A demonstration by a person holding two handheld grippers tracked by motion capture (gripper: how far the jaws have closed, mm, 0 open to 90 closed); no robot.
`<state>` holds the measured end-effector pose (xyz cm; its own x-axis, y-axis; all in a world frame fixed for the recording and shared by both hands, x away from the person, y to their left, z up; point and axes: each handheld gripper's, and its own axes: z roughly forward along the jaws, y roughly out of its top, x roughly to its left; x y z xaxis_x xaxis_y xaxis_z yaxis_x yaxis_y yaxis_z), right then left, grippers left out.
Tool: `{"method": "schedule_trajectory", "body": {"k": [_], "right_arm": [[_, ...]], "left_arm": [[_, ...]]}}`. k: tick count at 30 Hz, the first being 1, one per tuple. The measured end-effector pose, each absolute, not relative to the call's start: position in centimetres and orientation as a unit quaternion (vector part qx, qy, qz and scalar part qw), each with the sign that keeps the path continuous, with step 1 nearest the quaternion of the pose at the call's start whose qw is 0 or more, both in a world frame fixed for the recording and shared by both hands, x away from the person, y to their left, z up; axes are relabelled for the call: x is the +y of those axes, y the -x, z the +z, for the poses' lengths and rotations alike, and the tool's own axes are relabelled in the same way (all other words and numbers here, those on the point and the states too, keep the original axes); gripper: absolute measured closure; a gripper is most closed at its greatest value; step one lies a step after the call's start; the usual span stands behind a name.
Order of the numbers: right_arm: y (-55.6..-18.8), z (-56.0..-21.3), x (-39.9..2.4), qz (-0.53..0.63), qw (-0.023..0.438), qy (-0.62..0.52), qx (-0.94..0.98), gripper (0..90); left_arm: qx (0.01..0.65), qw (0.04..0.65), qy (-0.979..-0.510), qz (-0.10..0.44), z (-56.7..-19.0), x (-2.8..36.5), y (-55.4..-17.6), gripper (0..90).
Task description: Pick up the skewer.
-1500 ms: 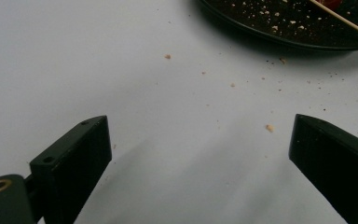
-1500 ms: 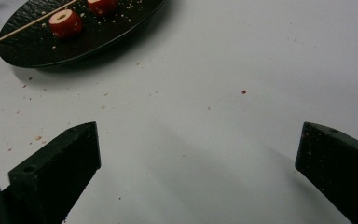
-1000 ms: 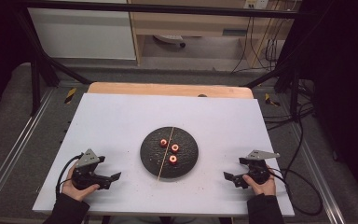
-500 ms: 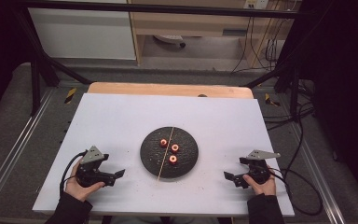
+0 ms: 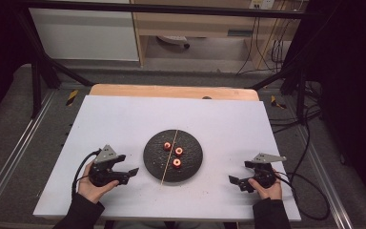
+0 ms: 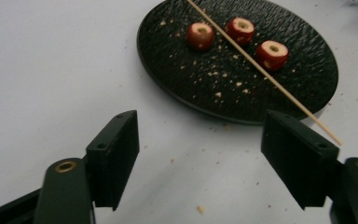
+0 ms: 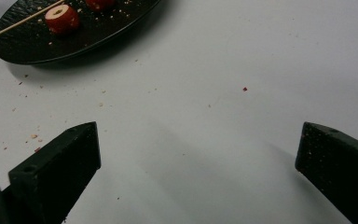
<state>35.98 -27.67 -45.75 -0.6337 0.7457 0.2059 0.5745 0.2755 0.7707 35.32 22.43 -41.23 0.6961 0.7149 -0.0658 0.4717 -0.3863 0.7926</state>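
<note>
Approaching the skewer [image 6: 265, 74] on the plate [image 6: 182, 84]: left gripper [image 5: 132, 172] narrowing, nothing between its jaws; right gripper [image 5: 235, 180] waiting wide, empty. Better pinching the overhanging tip squarely.

From my remote station, the white sheet [image 5: 124, 124] fills mid-frame over a wooden tabletop [image 5: 171, 90] along its far edge. Crumbs [image 6: 216, 79] speckle it near centre. Cables [image 5: 276, 47] trail at upper right; a white cabinet [image 5: 86, 33] stands upper left.

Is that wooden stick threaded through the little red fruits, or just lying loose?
Loose. The skewer lies flat across the black plate, passing between the three fruit pieces without piercing any.
</note>
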Motion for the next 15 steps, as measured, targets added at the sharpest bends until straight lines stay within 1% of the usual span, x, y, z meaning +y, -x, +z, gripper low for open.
{"method": "schedule_trajectory", "body": {"k": [2, 3, 4, 6, 7, 8, 9, 11, 13, 15], "right_arm": [[-36.0, -45.7, -27.7, 0.434, 0.098, -0.417, 0.792, 0.7], [-36.0, -45.8, -27.7, 0.434, 0.098, -0.417, 0.793, 0.7], [-36.0, -45.8, -27.7, 0.434, 0.098, -0.417, 0.793, 0.7], [-36.0, -45.8, -27.6, 0.435, 0.098, -0.417, 0.792, 0.7], [-36.0, -45.8, -27.6, 0.435, 0.097, -0.417, 0.792, 0.8], [-36.0, -45.8, -27.6, 0.435, 0.097, -0.417, 0.792, 0.8], [-36.0, -45.8, -27.6, 0.434, 0.096, -0.418, 0.792, 0.8], [-36.0, -45.8, -27.6, 0.434, 0.096, -0.418, 0.792, 0.8], [-35.9, -45.8, -27.5, 0.434, 0.094, -0.421, 0.791, 0.8], [-35.9, -45.8, -27.6, 0.434, 0.094, -0.421, 0.791, 0.8]], "left_arm": [[0.359, 0.421, -0.82, 0.144, -41.0, 21.9, -35.4, 29.4], [0.357, 0.421, -0.821, 0.144, -40.9, 21.6, -35.4, 33.6], [0.356, 0.42, -0.822, 0.144, -40.8, 21.4, -35.5, 33.6], [0.354, 0.419, -0.824, 0.142, -40.6, 20.9, -35.6, 36.3], [0.352, 0.42, -0.825, 0.14, -40.5, 20.6, -35.6, 39.8], [0.35, 0.419, -0.826, 0.139, -40.4, 20.3, -35.6, 39.8], [0.348, 0.419, -0.827, 0.138, -40.3, 20.1, -35.7, 43.2], [0.343, 0.418, -0.83, 0.137, -40.2, 19.5, -35.7, 44.9], [0.339, 0.416, -0.833, 0.135, -40.1, 18.9, -35.8, 50.1], [0.336, 0.417, -0.834, 0.13, -40.0, 18.2, -35.8, 51.7]]}}
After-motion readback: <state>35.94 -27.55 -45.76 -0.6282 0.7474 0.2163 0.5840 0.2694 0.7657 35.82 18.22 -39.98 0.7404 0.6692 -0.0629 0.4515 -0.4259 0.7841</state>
